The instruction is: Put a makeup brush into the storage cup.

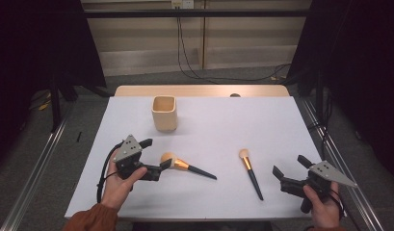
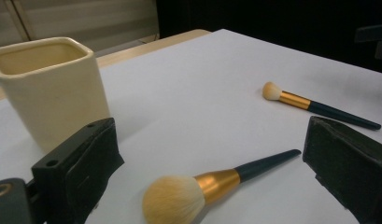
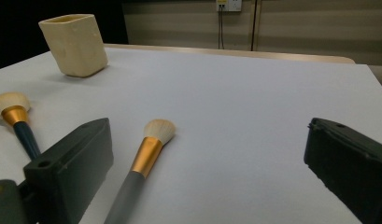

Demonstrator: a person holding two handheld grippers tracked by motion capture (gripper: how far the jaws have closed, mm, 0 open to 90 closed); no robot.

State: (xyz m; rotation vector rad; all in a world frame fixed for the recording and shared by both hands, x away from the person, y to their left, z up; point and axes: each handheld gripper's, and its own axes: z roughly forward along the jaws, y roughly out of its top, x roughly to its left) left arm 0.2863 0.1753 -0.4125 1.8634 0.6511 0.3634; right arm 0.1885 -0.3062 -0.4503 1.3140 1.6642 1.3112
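White-topped table (image 1: 223, 120) with a wooden far edge, cream cup (image 1: 164, 113) upright toward the back left, large makeup brush (image 1: 185, 166) lying front left, smaller brush (image 1: 251, 173) lying front right, well apart

A cup (image 1: 164, 113) stands upright on the table (image 1: 223, 120), left of the middle and toward the far edge. Two brushes lie flat toward the near edge: the larger brush (image 1: 185, 166) left of centre, the smaller brush (image 1: 251, 173) to its right, well apart.

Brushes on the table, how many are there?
2. The big brush lies between the open jaws of the left gripper. The small brush lies to its right, just ahead of the right gripper. Nothing could hide more.
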